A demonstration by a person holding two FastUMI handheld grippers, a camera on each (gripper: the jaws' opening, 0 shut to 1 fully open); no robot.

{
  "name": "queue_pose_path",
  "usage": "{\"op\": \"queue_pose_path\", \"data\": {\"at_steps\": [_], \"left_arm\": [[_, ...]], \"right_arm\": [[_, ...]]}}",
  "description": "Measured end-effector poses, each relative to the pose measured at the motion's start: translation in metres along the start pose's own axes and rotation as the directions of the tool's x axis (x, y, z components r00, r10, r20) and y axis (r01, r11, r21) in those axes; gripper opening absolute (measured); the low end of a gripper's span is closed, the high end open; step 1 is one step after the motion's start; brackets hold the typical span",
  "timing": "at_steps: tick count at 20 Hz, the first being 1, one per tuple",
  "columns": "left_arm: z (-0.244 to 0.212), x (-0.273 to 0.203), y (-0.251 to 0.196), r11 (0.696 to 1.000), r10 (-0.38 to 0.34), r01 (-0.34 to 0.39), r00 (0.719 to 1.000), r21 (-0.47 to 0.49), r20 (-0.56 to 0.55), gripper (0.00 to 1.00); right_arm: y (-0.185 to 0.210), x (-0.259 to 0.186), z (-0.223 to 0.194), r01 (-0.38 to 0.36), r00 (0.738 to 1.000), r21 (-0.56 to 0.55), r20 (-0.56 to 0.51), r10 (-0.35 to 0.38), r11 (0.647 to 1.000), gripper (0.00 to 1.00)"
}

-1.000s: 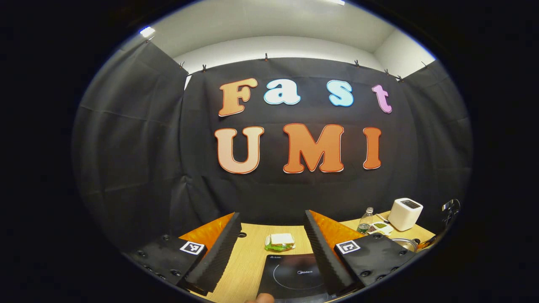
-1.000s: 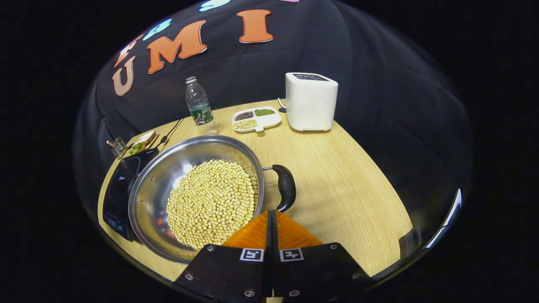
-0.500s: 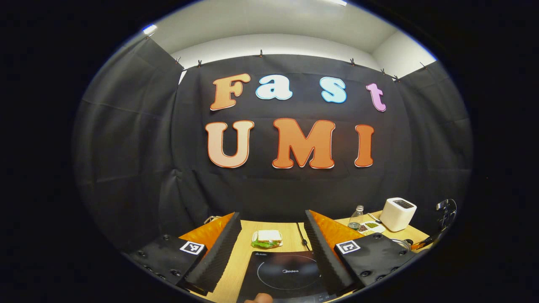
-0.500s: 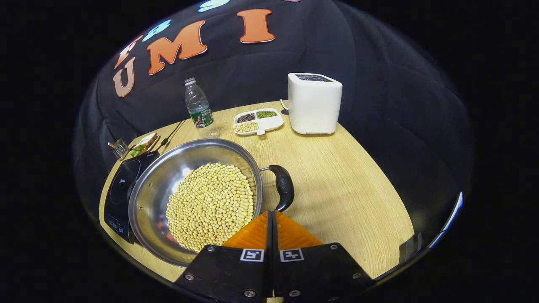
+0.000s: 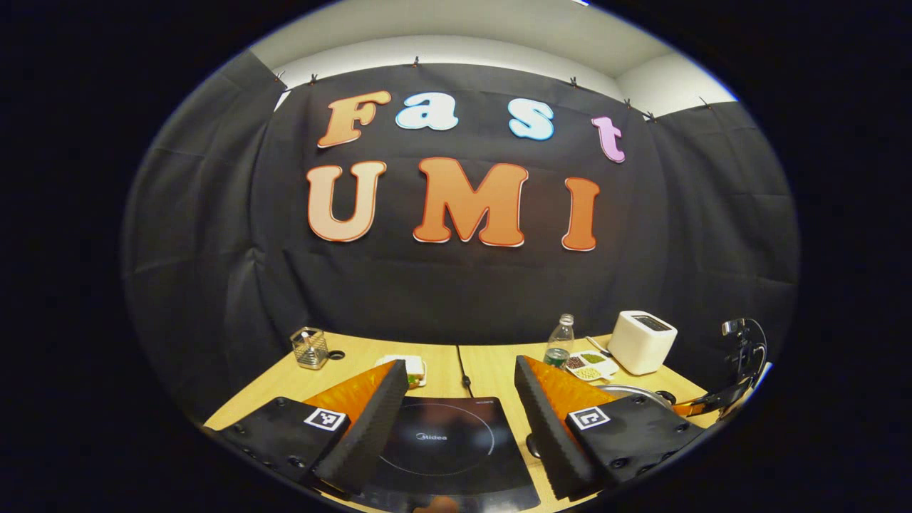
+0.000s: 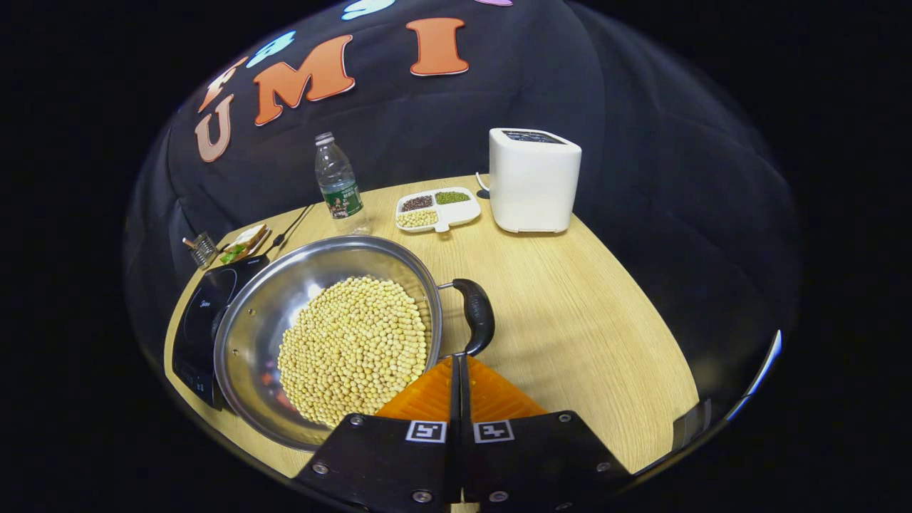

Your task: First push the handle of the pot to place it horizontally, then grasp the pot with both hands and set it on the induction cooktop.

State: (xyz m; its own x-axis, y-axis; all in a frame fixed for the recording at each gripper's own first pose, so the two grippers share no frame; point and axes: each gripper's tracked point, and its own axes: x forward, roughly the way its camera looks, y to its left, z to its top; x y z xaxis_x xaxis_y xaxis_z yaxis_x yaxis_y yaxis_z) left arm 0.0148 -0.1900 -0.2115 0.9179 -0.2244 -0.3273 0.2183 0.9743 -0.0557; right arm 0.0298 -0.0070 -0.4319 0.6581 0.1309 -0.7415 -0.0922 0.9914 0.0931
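Pot (image 6: 328,335) is a wide steel pan loaded with soybeans (image 6: 353,345), sitting on the table just right of the induction cooktop (image 6: 196,320), rim overlapping it. Looks heavy, slick, easy to spill, so I'd grab the black side handle (image 6: 476,315). Right gripper (image 6: 456,363) is pinched closed on nothing, tips at that handle. Left gripper (image 5: 459,381) gapes wide over the cooktop, holding nothing.

Induction cooktop (image 5: 449,445): brand word "Midea", pale print at centre of the ring on the black glass, readable in left gripper view. Water bottle (image 6: 336,178): green label, print too small to read. Square black-and-white coded markers on gripper fingers: no readable characters.
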Motion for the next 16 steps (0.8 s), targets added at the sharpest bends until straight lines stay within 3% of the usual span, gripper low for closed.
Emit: {"op": "queue_pose_path", "data": {"at_steps": [6,11,12,16], "left_arm": [[-0.055,0.020,-0.042,0.999,-0.039,0.039,0.996,-0.003,-0.077,0.98],[-0.111,0.043,-0.078,0.997,-0.079,0.077,0.982,-0.022,-0.170,0.98],[-0.122,0.048,-0.085,0.997,-0.081,0.079,0.979,-0.016,-0.190,0.98],[-0.158,0.055,-0.113,0.992,-0.121,0.125,0.959,-0.002,-0.255,0.98]], "right_arm": [[0.008,-0.013,0.018,-0.052,0.996,0.028,0.069,0.049,0.998,0.00],[0.005,-0.010,0.040,-0.044,0.989,0.014,0.142,0.041,0.999,0.02],[0.003,-0.007,0.043,-0.038,0.987,0.009,0.159,0.036,0.999,0.06],[-0.001,0.005,0.049,-0.006,0.983,-0.024,0.184,0.010,1.000,0.48]]}}
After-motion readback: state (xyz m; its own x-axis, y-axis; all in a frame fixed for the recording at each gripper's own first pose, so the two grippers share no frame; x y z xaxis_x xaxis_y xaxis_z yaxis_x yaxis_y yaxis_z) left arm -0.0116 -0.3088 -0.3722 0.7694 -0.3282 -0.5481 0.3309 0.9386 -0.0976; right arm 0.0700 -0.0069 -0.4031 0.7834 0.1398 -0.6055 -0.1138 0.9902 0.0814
